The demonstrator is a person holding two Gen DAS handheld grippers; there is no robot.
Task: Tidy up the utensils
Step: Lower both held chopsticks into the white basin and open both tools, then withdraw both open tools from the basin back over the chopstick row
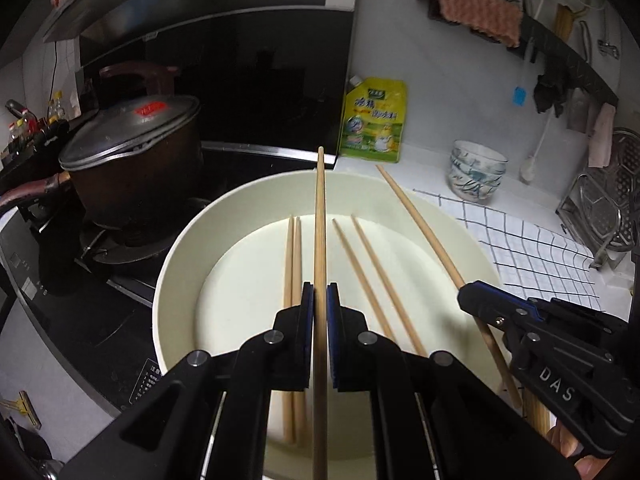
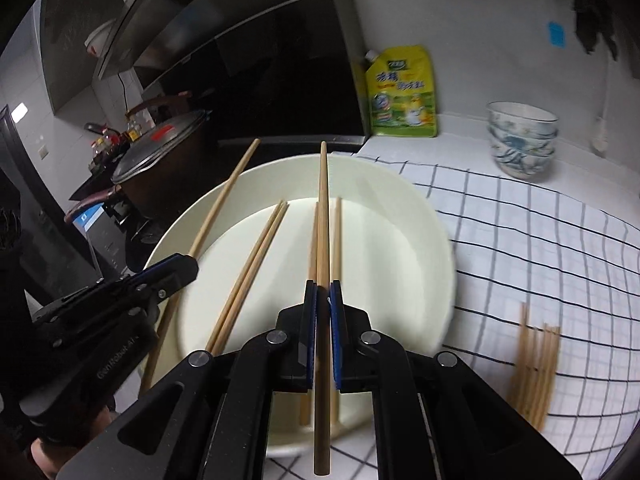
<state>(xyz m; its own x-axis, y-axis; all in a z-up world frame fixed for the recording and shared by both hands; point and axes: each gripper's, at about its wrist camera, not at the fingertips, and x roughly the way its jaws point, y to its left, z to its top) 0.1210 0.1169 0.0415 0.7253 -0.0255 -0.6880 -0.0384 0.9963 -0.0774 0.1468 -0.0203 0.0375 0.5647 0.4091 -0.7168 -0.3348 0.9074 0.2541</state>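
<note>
Chopsticks ride clamped, one in my left gripper (image 1: 320,296), one in my right gripper (image 2: 323,292), above the white plate (image 2: 420,216). I'd keep them level toward the bundle (image 2: 536,368) on the counter cloth.

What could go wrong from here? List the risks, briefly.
1. The left gripper and the right gripper each pinch a single chopstick with a long free end, so either could pivot or slip.
2. The grippers sit close together above the white bowl; the held sticks might cross or knock each other.
3. A low swing could disturb the four chopsticks lying in the bowl, or the bundle on the checked cloth.
</note>
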